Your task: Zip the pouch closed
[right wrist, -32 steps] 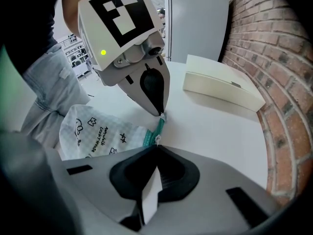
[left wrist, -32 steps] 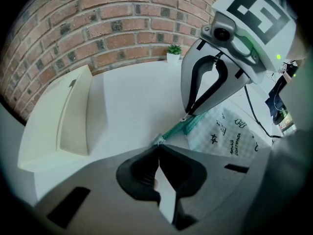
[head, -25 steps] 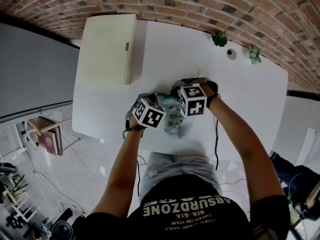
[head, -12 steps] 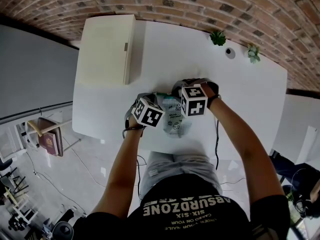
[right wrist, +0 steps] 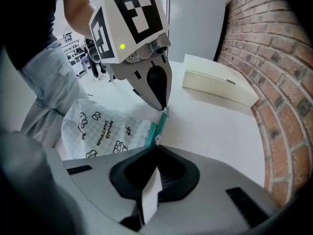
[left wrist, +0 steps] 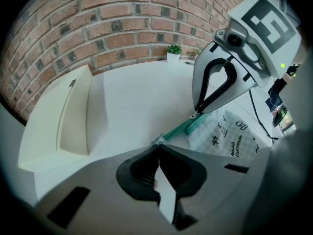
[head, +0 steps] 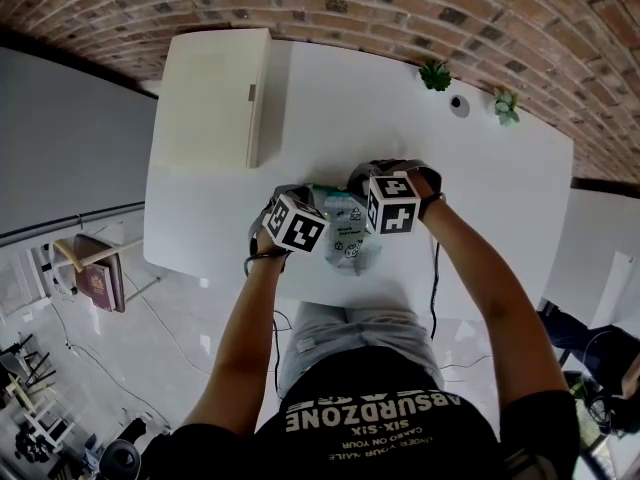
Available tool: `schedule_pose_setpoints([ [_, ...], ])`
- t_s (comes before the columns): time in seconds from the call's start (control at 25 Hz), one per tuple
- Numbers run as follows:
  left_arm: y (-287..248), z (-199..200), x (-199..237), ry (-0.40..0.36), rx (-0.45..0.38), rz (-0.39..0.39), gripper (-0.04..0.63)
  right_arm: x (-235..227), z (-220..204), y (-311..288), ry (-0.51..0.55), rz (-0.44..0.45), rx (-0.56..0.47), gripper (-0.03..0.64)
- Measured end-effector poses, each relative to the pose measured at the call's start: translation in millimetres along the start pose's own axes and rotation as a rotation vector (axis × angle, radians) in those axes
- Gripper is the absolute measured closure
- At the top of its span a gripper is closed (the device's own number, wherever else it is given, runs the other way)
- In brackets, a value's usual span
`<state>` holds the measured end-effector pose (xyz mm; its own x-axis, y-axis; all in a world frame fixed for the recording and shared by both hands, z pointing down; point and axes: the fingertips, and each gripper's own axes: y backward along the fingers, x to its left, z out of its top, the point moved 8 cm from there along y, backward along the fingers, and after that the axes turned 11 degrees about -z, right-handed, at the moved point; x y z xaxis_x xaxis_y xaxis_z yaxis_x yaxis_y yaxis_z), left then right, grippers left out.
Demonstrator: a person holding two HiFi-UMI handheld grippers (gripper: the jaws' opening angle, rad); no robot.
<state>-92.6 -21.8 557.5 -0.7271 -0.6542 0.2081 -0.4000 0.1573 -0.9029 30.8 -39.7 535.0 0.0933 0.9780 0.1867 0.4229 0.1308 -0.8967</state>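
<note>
A white pouch [head: 347, 236] printed with small black drawings lies on the white table [head: 480, 188], its teal zipper [right wrist: 155, 126] on the far side. My left gripper [left wrist: 157, 150] is shut on the small tab at the zipper's left end [left wrist: 157, 141]. My right gripper [right wrist: 156, 148] is shut on the metal zipper pull [right wrist: 155, 140], a short way along the teal tape from the left one. Each gripper view shows the other gripper's tip on the zipper: the right gripper [left wrist: 195, 115] and the left gripper [right wrist: 164, 107]. In the head view the marker cubes hide both sets of jaws.
A cream closed box [head: 215, 93] lies at the table's back left. Two small potted plants [head: 436, 75] [head: 508, 108] stand by the brick wall. A black cable [head: 433, 288] hangs off the near edge at the right. The pouch lies close to the table's near edge.
My right gripper has edged slightly to the right along the zipper. My left gripper and the pouch have stayed where they were.
</note>
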Motion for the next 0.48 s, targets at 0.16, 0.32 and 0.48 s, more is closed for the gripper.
schedule_pose_setpoints([
  [0.16, 0.7, 0.2, -0.4, 0.002, 0.002, -0.002, 0.584, 1.6, -0.2, 0.1, -0.004, -0.004, 0.002, 0.617],
  [0.32, 0.6, 1.9, -2.0, 0.000, 0.005, -0.003, 0.584, 1.8, -2.3, 1.3, -0.015, -0.005, -0.005, 0.617],
  [0.48, -0.2, 0.4, -1.2, 0.005, 0.006, -0.005, 0.584, 2.4, -2.1, 2.4, -0.029, -0.004, -0.010, 0.617],
])
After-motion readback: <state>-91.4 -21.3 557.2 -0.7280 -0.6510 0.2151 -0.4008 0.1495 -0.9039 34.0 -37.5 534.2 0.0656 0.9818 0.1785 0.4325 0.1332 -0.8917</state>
